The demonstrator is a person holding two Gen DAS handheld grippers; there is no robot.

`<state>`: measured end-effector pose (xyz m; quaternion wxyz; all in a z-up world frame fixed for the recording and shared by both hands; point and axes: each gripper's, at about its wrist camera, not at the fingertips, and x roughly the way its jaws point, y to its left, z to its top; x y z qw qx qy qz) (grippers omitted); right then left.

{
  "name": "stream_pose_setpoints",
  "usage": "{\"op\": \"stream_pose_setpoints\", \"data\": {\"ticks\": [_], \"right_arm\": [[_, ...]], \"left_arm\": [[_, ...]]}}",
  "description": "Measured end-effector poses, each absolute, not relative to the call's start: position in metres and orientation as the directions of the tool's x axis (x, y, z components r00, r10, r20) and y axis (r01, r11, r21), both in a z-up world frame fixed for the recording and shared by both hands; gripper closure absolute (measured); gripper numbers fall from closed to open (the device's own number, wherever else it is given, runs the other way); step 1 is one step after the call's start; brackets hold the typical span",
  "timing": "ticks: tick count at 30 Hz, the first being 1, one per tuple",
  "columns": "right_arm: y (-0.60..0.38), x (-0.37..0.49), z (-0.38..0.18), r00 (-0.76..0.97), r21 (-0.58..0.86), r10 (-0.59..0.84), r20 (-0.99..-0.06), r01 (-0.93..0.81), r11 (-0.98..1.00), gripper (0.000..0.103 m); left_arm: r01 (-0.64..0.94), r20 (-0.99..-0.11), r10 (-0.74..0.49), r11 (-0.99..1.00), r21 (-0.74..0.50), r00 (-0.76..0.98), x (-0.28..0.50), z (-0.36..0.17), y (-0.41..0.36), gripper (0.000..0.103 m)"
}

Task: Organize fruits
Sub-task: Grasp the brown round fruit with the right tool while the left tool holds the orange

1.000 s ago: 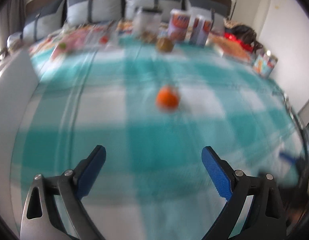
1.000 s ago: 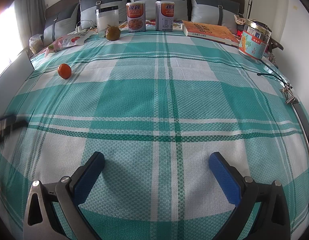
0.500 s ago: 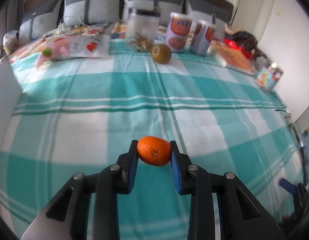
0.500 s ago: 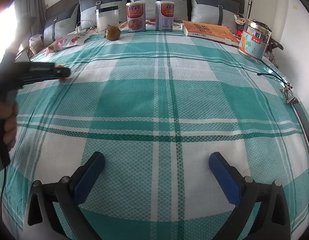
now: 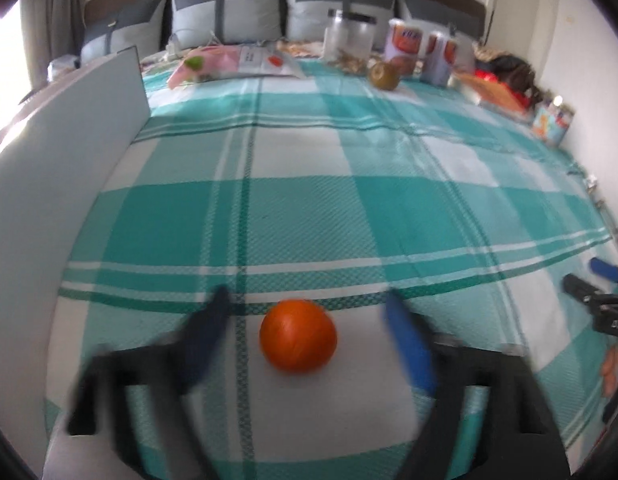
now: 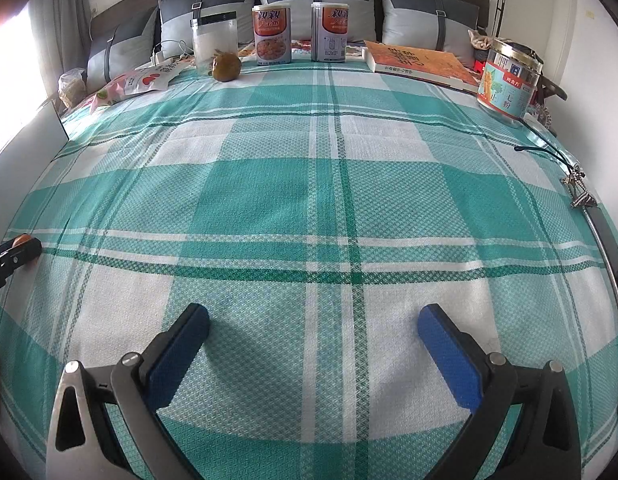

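Observation:
An orange (image 5: 297, 336) lies on the teal plaid bedspread (image 5: 349, 208), on a white square near the front. My left gripper (image 5: 307, 296) straddles it, blurred, its jaws opening, and neither blue pad touches the fruit. A brownish-green round fruit (image 5: 384, 76) sits far back by the jar and cans, also seen in the right wrist view (image 6: 226, 66). My right gripper (image 6: 313, 320) hangs open over bare cloth with nothing between its fingers. A sliver of the orange (image 6: 21, 239) shows at that view's left edge, behind the left gripper's finger.
A white board (image 5: 69, 152) stands along the left side of the bed. At the headboard are a clear jar (image 6: 213, 44), two cans (image 6: 271, 34), a book (image 6: 419, 60), a printed tin (image 6: 509, 80) and a snack bag (image 6: 137, 82). Keys (image 6: 579, 190) lie at the right edge.
The left gripper was shut on the orange half a second ago. It has since carried it toward the near end of the bed and let go, jaws spreading. The right gripper has not moved.

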<state>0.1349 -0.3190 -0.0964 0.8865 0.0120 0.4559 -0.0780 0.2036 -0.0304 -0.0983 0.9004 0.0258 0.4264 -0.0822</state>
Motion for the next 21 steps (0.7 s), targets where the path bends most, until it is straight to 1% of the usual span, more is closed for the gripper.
{"op": "stream_pose_setpoints", "data": {"ticks": [1, 4, 11, 13, 16, 21], "right_arm": [[-0.319, 0.135, -0.096, 0.572, -0.050, -0.127, -0.810, 0.149, 0.988, 0.000], [-0.319, 0.135, -0.097, 0.572, -0.049, -0.127, -0.810, 0.149, 0.988, 0.000], [-0.319, 0.135, -0.096, 0.567, -0.045, -0.125, -0.814, 0.153, 0.987, 0.000], [-0.320, 0.141, -0.094, 0.544, -0.035, -0.107, -0.832, 0.141, 0.989, 0.000], [-0.330, 0.183, -0.078, 0.578, 0.051, -0.051, -0.815, 0.159, 0.986, 0.000], [-0.322, 0.308, -0.064, 0.621, 0.188, 0.086, -0.779, 0.101, 0.977, 0.000]], "left_arm": [[0.164, -0.782, -0.097, 0.986, 0.007, 0.615, 0.206, -0.101, -0.035, 0.010], [0.145, -0.785, -0.082, 0.989, 0.011, 0.614, 0.206, -0.102, -0.031, 0.005], [0.144, -0.784, -0.079, 0.990, 0.013, 0.616, 0.204, -0.103, -0.028, 0.004], [0.143, -0.783, -0.077, 0.990, 0.015, 0.617, 0.203, -0.104, -0.028, 0.004], [0.144, -0.784, -0.079, 0.990, 0.013, 0.616, 0.203, -0.104, -0.028, 0.004], [0.144, -0.784, -0.081, 0.990, 0.011, 0.615, 0.204, -0.104, -0.028, 0.004]]}}
